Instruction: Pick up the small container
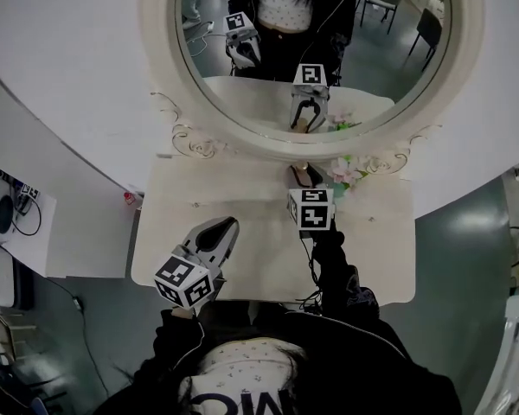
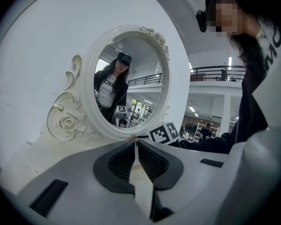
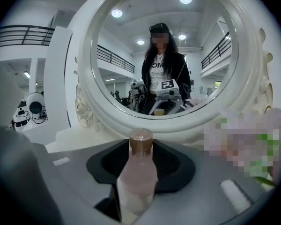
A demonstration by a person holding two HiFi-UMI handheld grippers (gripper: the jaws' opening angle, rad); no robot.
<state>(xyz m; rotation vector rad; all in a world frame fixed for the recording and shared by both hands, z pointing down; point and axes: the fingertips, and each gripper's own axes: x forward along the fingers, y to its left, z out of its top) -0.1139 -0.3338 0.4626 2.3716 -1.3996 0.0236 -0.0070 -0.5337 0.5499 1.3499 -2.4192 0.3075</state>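
A small pale pink bottle with a brown cap stands upright between the black pads of my right gripper. The pads stand wider than the bottle and do not press on it. In the head view this gripper reaches to the back of the cream dressing table, just under the oval mirror's frame, and hides the bottle. My left gripper hovers over the table's front left part. Its jaws are shut with nothing between them, and in the left gripper view it points towards the mirror.
Pink artificial flowers lie right of the right gripper at the mirror's foot. A small red-topped item sits off the table's left edge. The mirror shows the person and both grippers. A side surface at far left carries cables and a white device.
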